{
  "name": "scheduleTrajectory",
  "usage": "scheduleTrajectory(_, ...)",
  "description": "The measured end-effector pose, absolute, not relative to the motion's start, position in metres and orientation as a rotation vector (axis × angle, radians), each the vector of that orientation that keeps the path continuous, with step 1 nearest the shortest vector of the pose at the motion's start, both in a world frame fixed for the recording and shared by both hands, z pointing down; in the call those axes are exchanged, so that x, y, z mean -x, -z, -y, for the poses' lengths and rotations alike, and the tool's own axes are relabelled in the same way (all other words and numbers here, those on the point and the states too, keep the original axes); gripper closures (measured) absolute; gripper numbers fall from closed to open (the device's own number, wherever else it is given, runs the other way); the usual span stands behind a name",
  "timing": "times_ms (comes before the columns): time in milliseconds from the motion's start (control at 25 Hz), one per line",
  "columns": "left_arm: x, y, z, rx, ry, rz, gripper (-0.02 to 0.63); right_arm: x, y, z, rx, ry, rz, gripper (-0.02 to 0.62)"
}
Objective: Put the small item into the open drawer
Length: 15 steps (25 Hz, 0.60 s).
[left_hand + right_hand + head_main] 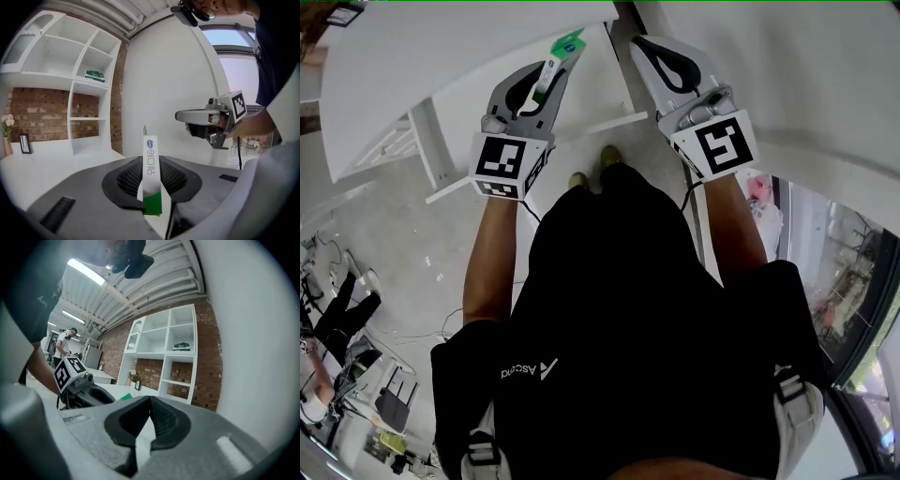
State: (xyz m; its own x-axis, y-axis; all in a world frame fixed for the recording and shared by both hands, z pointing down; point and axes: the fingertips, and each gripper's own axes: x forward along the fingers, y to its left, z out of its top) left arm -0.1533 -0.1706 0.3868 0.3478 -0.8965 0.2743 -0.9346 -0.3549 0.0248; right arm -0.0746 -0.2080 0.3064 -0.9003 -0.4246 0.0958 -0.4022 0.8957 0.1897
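A small flat packet, white with a green end, sticks out from my left gripper, which is shut on it over the edge of the white table. In the left gripper view the packet stands upright between the dark pads. My right gripper hovers level with the left one, a hand's width to its right, jaws shut with nothing between them. In the right gripper view the fingertips meet. No drawer can be made out in any view.
White wall shelves stand against a brick wall beyond the tabletop, with a green thing on one shelf. A picture frame and flowers stand on the table's far end. The person's feet are on the floor below.
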Motion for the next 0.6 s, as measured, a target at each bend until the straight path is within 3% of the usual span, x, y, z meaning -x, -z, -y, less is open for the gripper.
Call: scheduleTrajectory(600,0.144,-0.490,0.225,-2.201,-0.619,1.527,0.512,0.075,-0.329,0.254,-0.602,0.195,2.901,0.594)
